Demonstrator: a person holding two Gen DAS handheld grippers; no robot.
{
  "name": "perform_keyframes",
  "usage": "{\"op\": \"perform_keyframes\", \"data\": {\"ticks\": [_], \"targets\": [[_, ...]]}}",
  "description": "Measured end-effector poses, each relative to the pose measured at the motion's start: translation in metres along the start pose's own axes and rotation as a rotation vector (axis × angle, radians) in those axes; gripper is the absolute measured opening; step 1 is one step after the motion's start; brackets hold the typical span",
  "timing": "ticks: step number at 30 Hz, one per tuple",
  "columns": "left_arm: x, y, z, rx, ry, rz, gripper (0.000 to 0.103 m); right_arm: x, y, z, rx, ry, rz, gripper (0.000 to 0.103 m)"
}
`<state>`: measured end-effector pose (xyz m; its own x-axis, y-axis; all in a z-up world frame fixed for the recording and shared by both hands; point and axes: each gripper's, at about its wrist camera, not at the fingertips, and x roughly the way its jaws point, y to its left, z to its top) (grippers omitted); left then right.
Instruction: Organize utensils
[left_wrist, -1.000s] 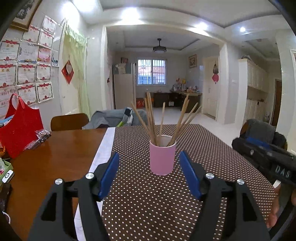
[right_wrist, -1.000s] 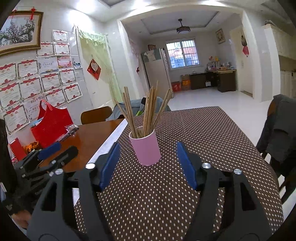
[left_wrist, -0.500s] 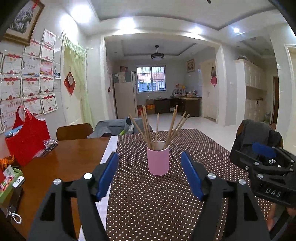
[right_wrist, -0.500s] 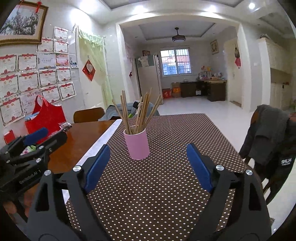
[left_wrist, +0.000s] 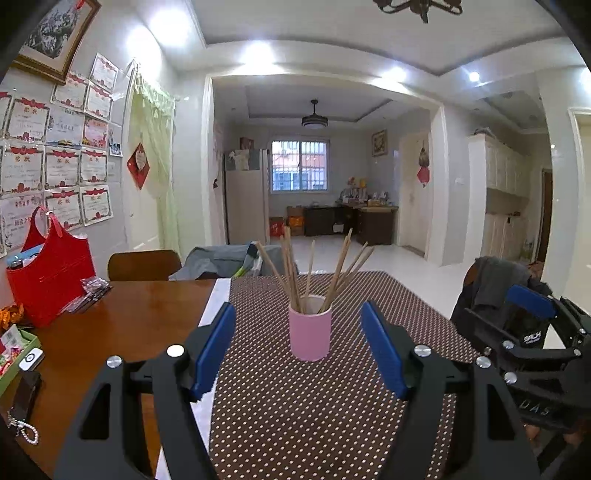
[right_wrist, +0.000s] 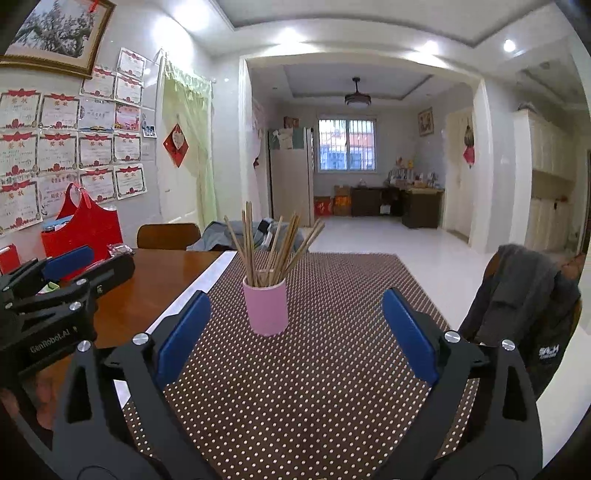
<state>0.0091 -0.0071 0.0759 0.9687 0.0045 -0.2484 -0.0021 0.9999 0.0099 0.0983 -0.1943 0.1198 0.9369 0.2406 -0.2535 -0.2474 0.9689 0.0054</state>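
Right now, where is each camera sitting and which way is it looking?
Left wrist view: sits on the left gripper, looks along the table at the pink cup of chopsticks; own open fingers show, right gripper at the right edge.
Right wrist view: sits on the right gripper, faces the same cup; own open fingers show, left gripper at the left edge.
Shared: cup, chopsticks, dotted tablecloth, red bag.

"GenRobot.AI" on the left gripper (right_wrist: 55, 280) — "DAS" on the right gripper (left_wrist: 532, 332)

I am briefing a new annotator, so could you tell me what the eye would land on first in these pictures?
First, the pink cup packed with chopsticks, upright on the brown dotted tablecloth, ahead of both open grippers. Next, the red bag at the table's far left by the wall of certificates.
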Motion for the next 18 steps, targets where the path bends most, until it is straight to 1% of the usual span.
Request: {"op": "perform_keyframes", "data": {"ticks": [4,7,14,18], "targets": [[0.0,-0.001,0.0,0.004,-0.041,-0.012,0.07,-0.004,0.007,0.003,-0.022,-0.043,-0.018,0.094],[0.001,-0.002,0.0,0.005,-0.075,-0.011,0.072,-0.004,0.009,0.003,-0.028,-0.064,-0.021,0.095],[0.004,-0.003,-0.001,0.017,-0.127,-0.011,0.072,0.003,0.006,0.003,-0.009,-0.063,-0.026,0.095],[0.008,-0.004,-0.002,0.019,-0.123,-0.01,0.072,0.009,0.006,0.002,-0.007,-0.054,-0.027,0.095]]}}
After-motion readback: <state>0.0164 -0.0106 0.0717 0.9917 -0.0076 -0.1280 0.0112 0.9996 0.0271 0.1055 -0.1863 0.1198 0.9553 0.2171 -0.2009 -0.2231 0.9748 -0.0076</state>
